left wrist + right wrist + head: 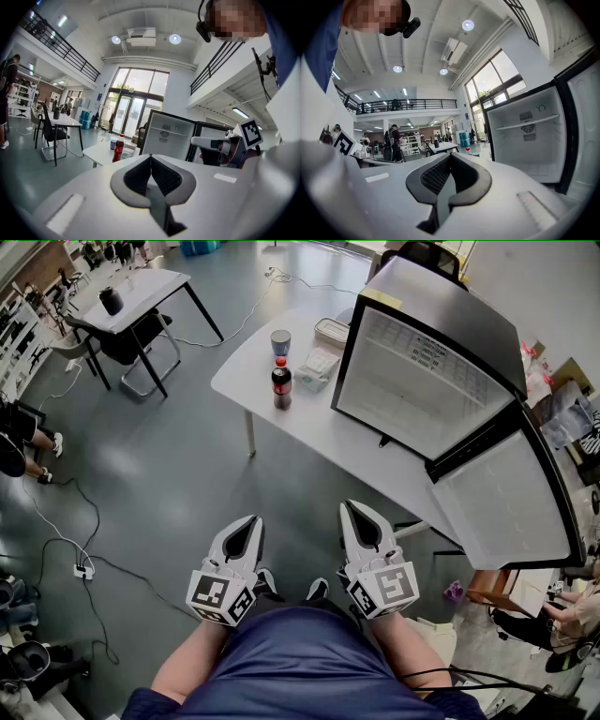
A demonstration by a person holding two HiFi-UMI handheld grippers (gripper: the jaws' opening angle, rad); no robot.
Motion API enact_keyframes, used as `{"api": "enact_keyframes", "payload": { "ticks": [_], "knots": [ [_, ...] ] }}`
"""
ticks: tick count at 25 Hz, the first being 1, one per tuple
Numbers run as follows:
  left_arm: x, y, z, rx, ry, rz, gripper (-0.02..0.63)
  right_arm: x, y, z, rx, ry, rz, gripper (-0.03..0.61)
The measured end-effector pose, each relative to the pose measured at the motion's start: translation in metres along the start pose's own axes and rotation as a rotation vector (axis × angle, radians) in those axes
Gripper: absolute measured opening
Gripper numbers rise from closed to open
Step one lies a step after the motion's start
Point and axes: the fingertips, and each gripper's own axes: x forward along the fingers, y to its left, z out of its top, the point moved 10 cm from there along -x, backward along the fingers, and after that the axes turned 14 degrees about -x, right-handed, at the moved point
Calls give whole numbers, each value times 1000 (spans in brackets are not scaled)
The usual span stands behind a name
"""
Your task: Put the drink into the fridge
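A cola bottle with a red cap (pixel 281 382) stands upright on the white table (pixel 246 381), left of the small fridge (pixel 427 371), whose door (pixel 511 502) hangs wide open. The bottle (pixel 118 148) and the empty fridge interior (pixel 166 138) show far ahead in the left gripper view. The right gripper view shows the fridge's white inside (pixel 527 136) and the bottle's red cap (pixel 468 150). My left gripper (pixel 251 521) and right gripper (pixel 354 509) are held close to my body, well short of the table. Both are shut with nothing between the jaws.
On the table near the bottle stand a blue cup (pixel 280 341), a white packet (pixel 317 369) and a lidded box (pixel 331 333). A second table with a chair (pixel 141 310) stands at the far left. Cables and a power strip (pixel 82 570) lie on the grey floor.
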Motion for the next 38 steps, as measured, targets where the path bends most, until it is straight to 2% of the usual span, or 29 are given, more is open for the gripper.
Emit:
{"api": "enact_keyframes", "payload": {
  "ticks": [8,12,18,23,27,32,38],
  "knots": [
    [-6,23,-1,-36,30,21,5,5,13,-3,15,20,-16,6],
    [-10,39,8,-41,21,14,5,15,24,-2,54,27,-28,6],
    [-15,72,20,-69,22,24,5,34,51,2,43,47,-71,6],
    [-21,94,35,-67,0,-42,6,45,71,2,37,46,-139,6],
    [-22,109,44,-60,7,-57,6,53,81,4,24,58,-162,6],
    [-10,115,48,-56,7,-60,6,60,78,1,12,81,-155,6],
    [17,118,45,-64,13,-53,8,85,53,-10,39,58,-134,6]
  ]
}}
